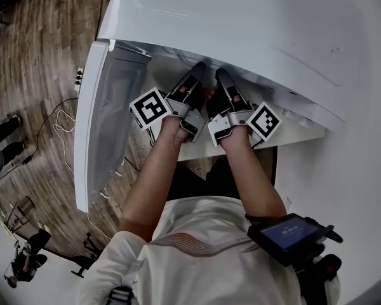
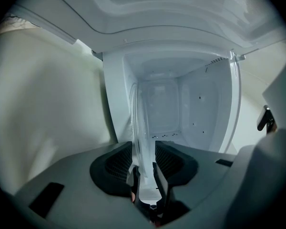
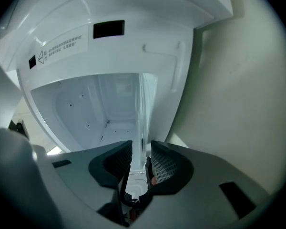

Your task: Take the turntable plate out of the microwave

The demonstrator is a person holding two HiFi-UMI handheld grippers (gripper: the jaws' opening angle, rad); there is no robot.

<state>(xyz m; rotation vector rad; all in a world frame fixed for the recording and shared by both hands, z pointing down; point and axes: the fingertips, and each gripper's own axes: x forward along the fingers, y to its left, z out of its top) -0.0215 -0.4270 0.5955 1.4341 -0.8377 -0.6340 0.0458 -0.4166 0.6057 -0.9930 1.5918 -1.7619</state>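
Head view: the left gripper (image 1: 197, 70) and right gripper (image 1: 223, 76) reach side by side into the boxy white microwave (image 1: 260, 24), its door (image 1: 92, 126) swung open at left.

Left gripper view: the clear glass turntable plate (image 2: 141, 123), seen edge-on inside the cavity, is clamped between the jaws.

Right gripper view: these jaws likewise pinch the plate (image 3: 142, 123) at its rim.
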